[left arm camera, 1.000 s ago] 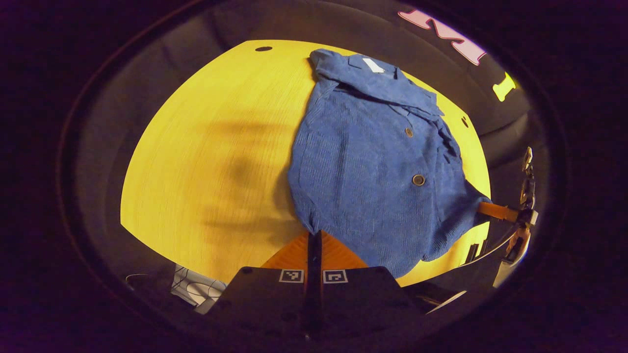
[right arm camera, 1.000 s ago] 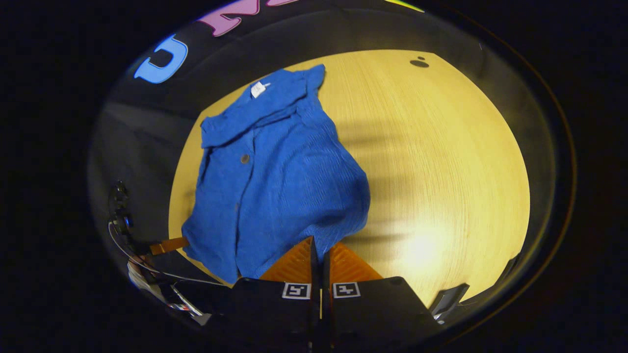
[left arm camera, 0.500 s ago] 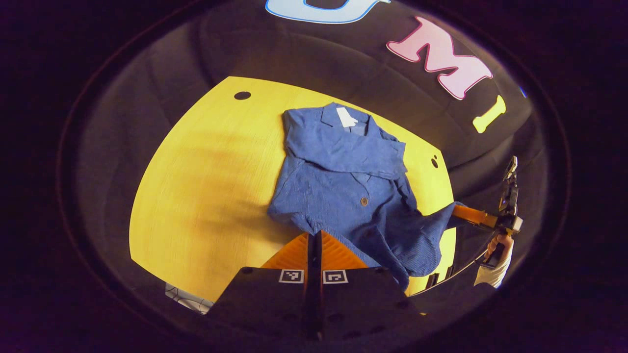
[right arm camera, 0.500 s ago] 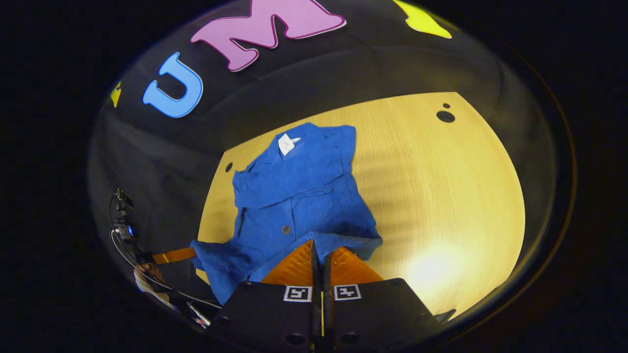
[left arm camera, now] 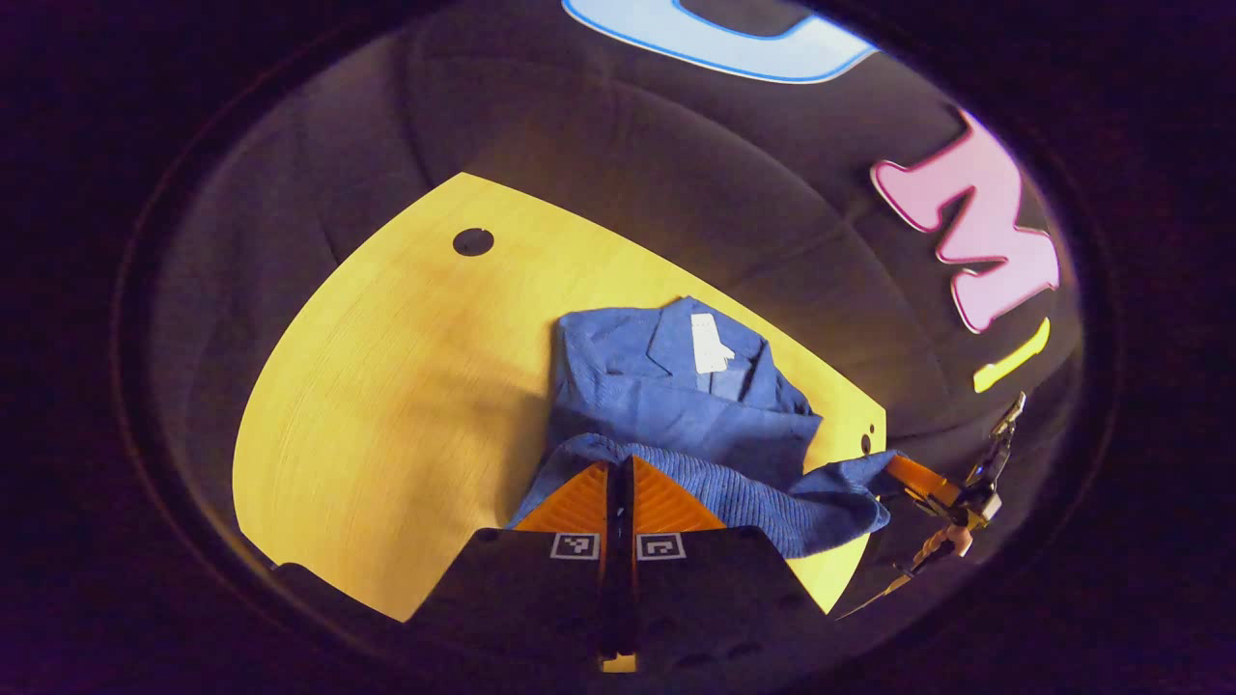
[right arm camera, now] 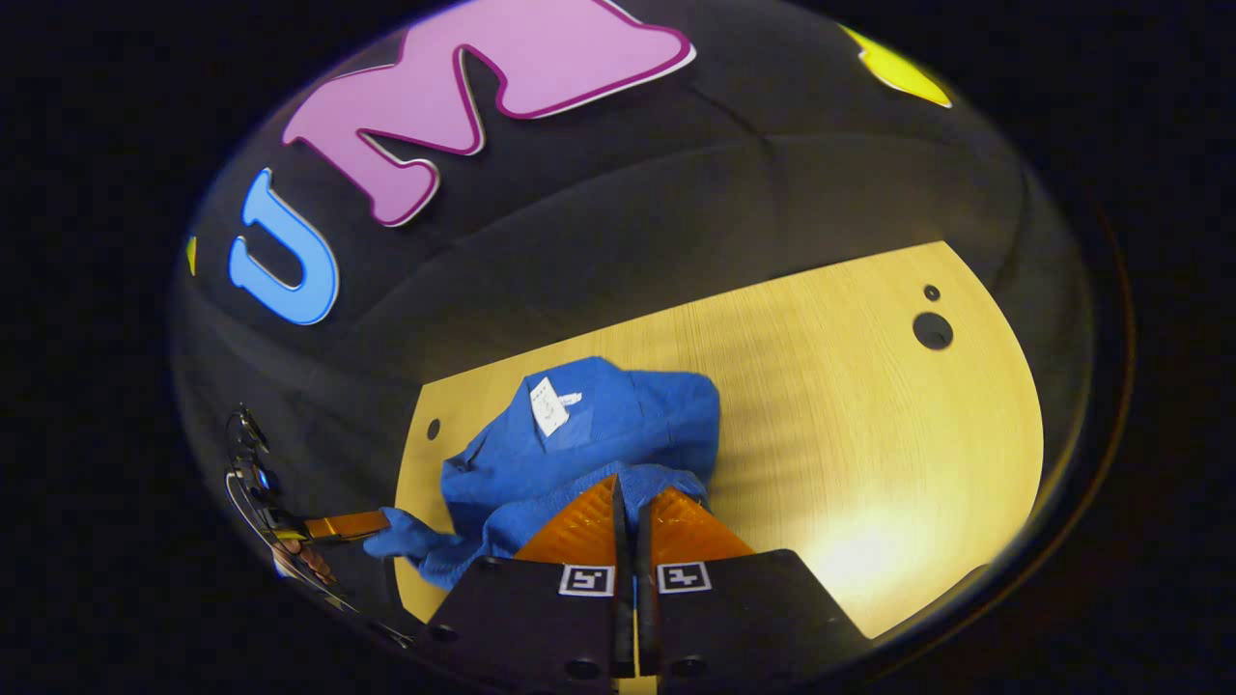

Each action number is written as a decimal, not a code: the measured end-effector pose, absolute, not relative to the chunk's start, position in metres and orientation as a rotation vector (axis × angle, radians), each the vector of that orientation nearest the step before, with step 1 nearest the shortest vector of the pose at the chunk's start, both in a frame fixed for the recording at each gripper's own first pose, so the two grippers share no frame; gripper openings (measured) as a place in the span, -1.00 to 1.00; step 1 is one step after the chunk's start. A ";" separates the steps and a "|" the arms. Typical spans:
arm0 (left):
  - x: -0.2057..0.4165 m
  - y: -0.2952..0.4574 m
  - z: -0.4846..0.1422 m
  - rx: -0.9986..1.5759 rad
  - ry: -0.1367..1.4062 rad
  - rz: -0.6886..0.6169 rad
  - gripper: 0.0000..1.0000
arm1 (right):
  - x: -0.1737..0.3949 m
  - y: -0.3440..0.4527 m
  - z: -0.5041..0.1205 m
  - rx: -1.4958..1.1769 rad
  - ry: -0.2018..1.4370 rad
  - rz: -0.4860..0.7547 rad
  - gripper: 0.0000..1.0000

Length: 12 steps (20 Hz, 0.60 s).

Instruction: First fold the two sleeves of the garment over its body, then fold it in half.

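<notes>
A blue button-up garment (left arm camera: 676, 405) lies on the yellow table (left arm camera: 386, 386), collar and white neck label (left arm camera: 711, 344) at the far side. My left gripper (left arm camera: 618, 468) is shut on one corner of the lifted hem. The right gripper (left arm camera: 893, 468) holds the other corner, so the hem hangs stretched between them above the garment's body. In the right gripper view the garment (right arm camera: 599, 434) is bunched under the collar, my right gripper (right arm camera: 626, 483) is shut on its hem, and the left gripper (right arm camera: 372, 524) grips the far corner. The sleeves are hidden.
The table (right arm camera: 850, 405) has a round cable hole (right arm camera: 932, 330) near its far corner, and another cable hole (left arm camera: 473, 241) at the opposite far corner. The dark booth wall stands right behind the table's far edge. A hand (left arm camera: 951, 545) holds the right gripper.
Both grippers have carried the hem up and forward toward the collar. The lower half of the garment now hangs over the upper half, and the buttons are covered.
</notes>
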<state>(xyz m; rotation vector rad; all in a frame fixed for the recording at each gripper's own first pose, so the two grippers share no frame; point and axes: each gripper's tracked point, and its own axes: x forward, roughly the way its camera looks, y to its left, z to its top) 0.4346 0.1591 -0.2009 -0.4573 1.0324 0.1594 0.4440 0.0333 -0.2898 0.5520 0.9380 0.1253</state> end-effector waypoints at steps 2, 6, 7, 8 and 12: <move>0.463 0.177 -0.216 -0.459 1.041 0.185 -1.00 | 0.474 0.032 -0.308 0.560 0.957 0.099 -0.96; 0.501 0.189 -0.245 -0.429 1.026 0.251 -1.00 | 0.516 0.028 -0.337 0.523 0.948 0.046 -1.00; 0.505 0.186 -0.251 -0.432 1.031 0.248 -1.00 | 0.518 0.028 -0.348 0.513 0.962 0.038 -1.00; 0.508 0.184 -0.256 -0.422 1.037 0.248 -1.00 | 0.519 0.029 -0.358 0.493 0.973 0.029 -0.96; 0.516 0.189 -0.255 -0.286 1.064 0.212 -0.96 | 0.517 0.026 -0.378 0.489 1.012 0.044 -0.85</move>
